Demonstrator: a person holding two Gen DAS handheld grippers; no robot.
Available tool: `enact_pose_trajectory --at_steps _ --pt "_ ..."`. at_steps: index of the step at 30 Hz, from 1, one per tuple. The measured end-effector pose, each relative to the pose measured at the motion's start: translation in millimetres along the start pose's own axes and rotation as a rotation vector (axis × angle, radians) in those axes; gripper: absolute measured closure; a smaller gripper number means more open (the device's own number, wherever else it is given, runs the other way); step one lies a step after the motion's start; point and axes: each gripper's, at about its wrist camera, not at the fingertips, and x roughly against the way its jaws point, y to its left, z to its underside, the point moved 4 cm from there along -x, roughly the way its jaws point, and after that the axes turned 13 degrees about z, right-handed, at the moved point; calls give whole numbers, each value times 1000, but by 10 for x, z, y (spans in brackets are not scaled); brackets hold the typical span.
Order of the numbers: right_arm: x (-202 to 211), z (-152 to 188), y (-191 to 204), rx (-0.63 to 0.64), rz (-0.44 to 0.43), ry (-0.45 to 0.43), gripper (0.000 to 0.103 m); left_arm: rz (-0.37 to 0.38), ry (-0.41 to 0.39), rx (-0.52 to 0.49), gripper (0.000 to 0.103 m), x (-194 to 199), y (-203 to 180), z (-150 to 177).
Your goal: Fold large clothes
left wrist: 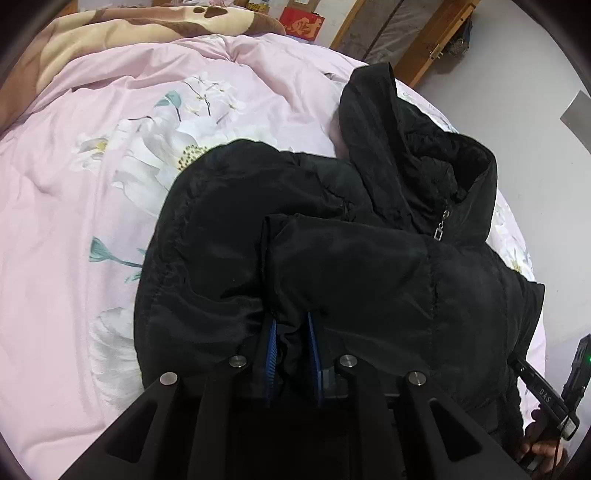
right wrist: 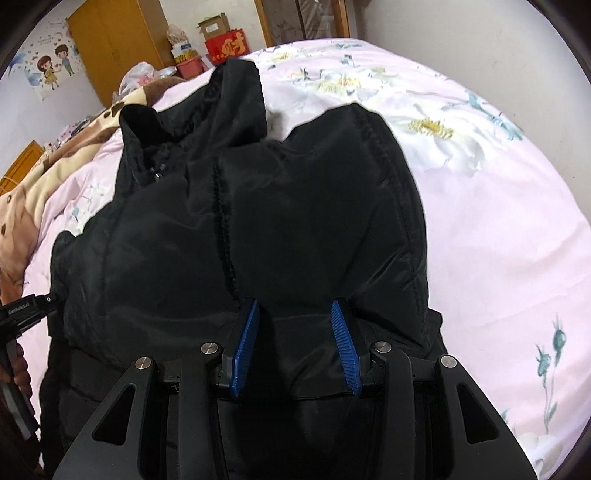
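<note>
Folding the black jacket (left wrist: pixel 332 266) on the pink duvet (left wrist: pixel 92 184), we keep the left gripper (left wrist: pixel 291 343) pinching a fabric fold w/ jaws nearly together, right gripper (right wrist: pixel 295 332) spread wider around cloth (grip unclear), & should lift both evenly.

The puffy black hooded jacket (left wrist: pixel 332 258) heaps high mid-bed; beside it, the pink floral quilt (left wrist: pixel 92 184) lies open, with a brown fleece blanket (left wrist: pixel 110 33) bunched beyond.
</note>
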Motion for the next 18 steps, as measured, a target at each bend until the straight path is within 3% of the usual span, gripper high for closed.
enact_pose_trajectory --at_steps 11,15,18 --pt "90 -47 -28 -3 -9 6 61 20 24 31 85 -40 -21 -27" --pt "533 -238 -41 -2 -51 -145 61 13 -8 34 74 179 -62 -114" --pt "706 -414 -129 -33 -4 -215 61 -12 -99 -31 73 445 -248 -212"
